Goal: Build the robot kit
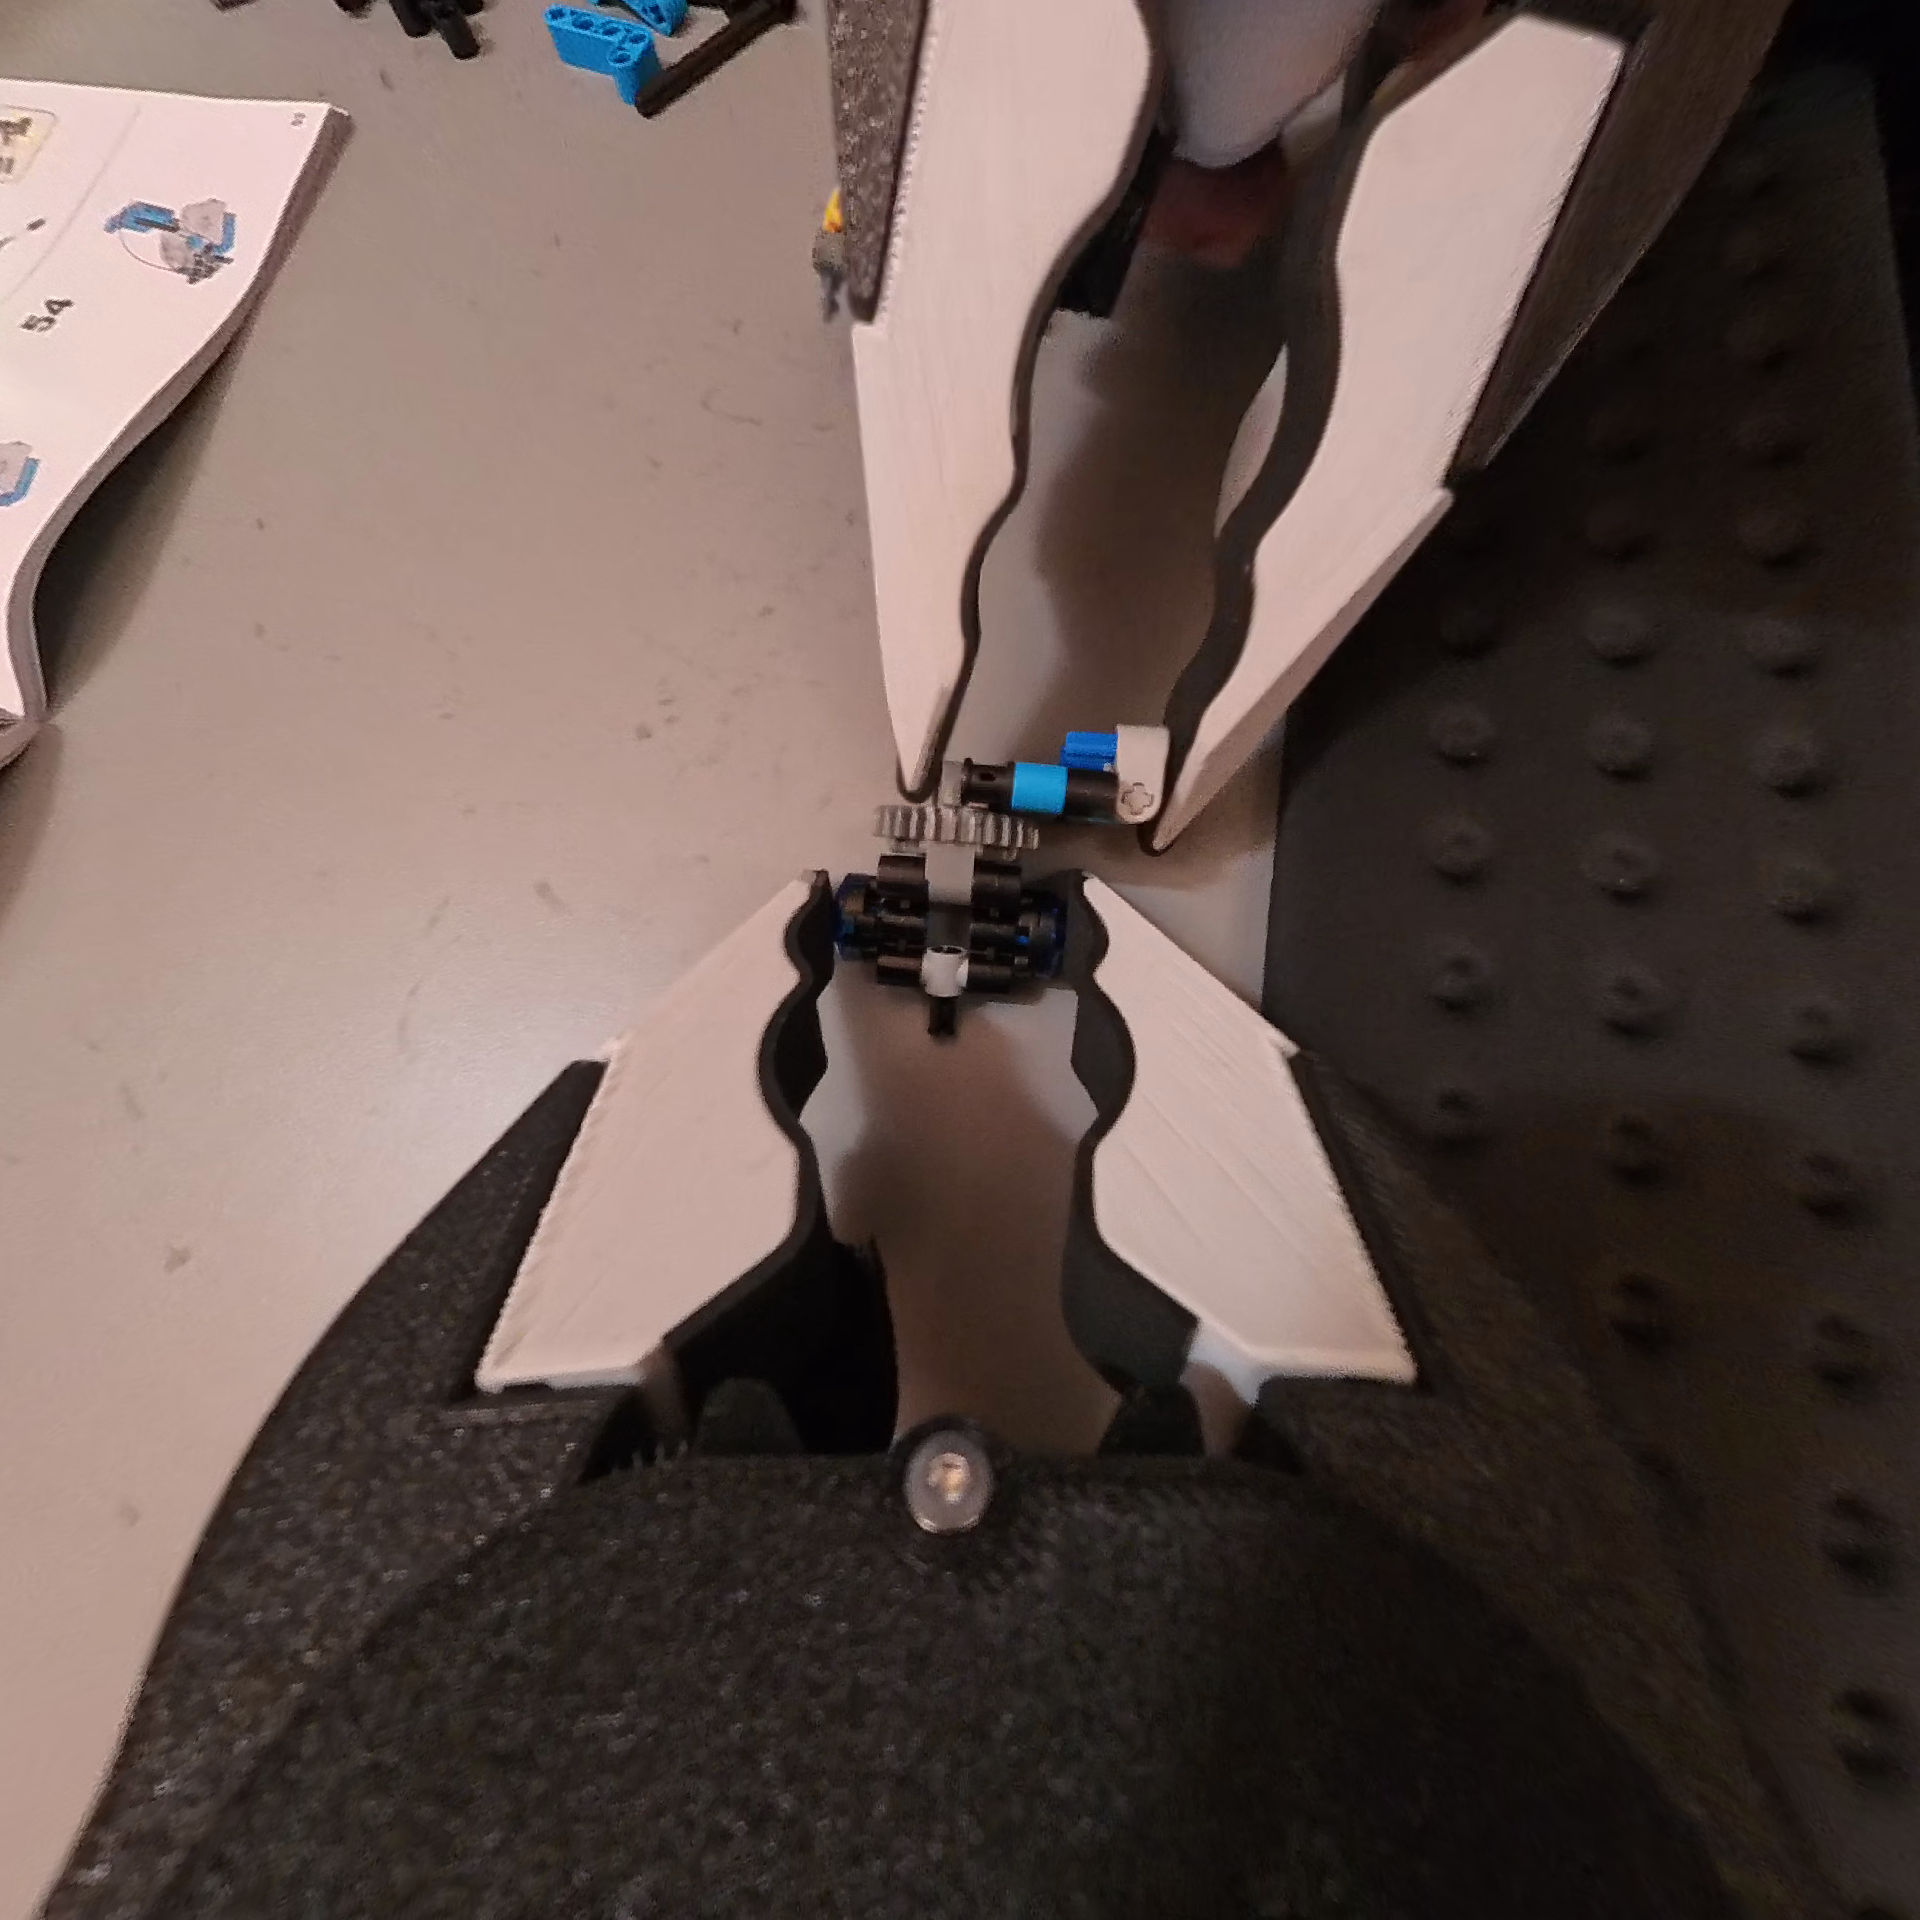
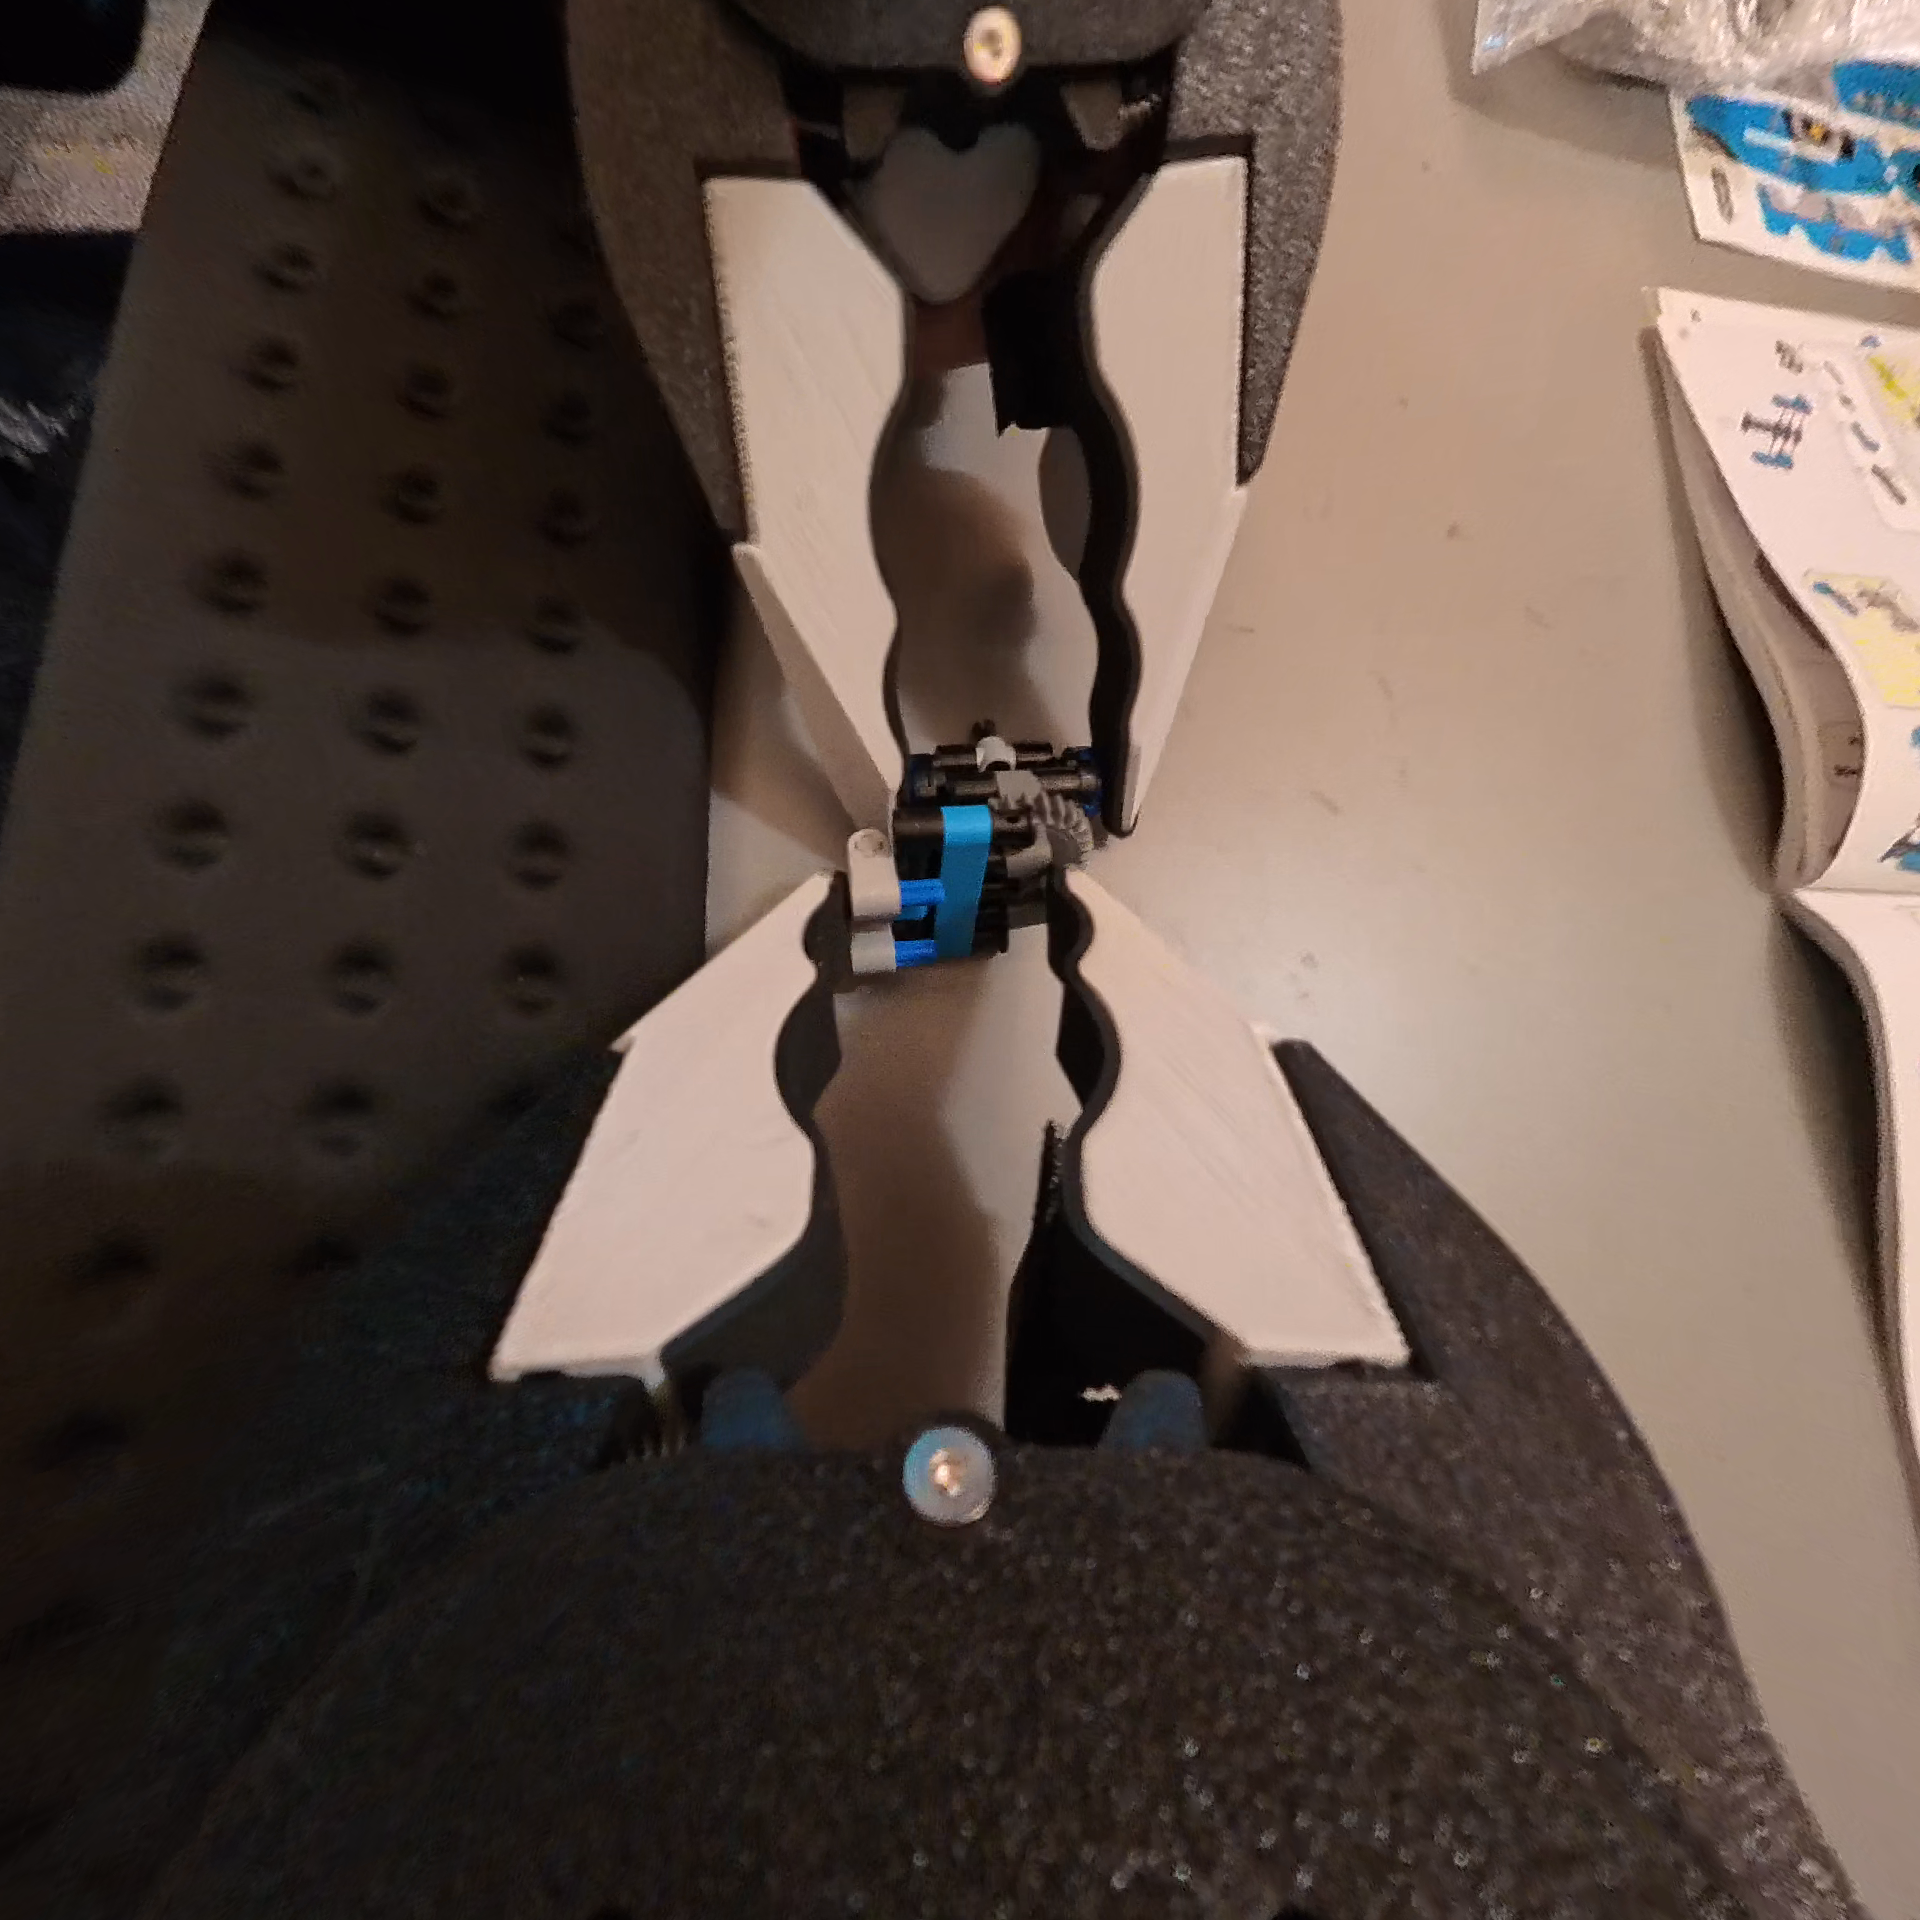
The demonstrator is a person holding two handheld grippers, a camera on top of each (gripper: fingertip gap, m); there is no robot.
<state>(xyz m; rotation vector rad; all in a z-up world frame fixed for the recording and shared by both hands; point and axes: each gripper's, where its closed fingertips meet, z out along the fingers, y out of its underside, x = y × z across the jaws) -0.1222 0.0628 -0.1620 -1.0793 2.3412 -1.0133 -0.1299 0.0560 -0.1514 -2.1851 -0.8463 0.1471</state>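
1. The left gripper (image 1: 948, 894) has its two white fingers pressed in on a small black block of toy bricks (image 1: 945, 925). The block sits right between the tips.
2. A grey gear (image 1: 956, 826) sits on the far side of that block, just past the left tips.
3. The right gripper (image 2: 951, 914) comes from the other side, tip to tip with the left one. Its fingers squeeze a small piece made of a black stick, a light blue ring and a grey end (image 1: 1049, 784).
4. That small piece touches the gear end of the block.
5. A booklet with pictures (image 1: 125, 343) lies open on the grey table (image 1: 468, 727), off to the left of the left gripper.
6. Loose blue and black bricks (image 1: 613, 36) lie far ahead of it.
7. A dark bumpy mat (image 1: 1621, 935) lies just to its right.
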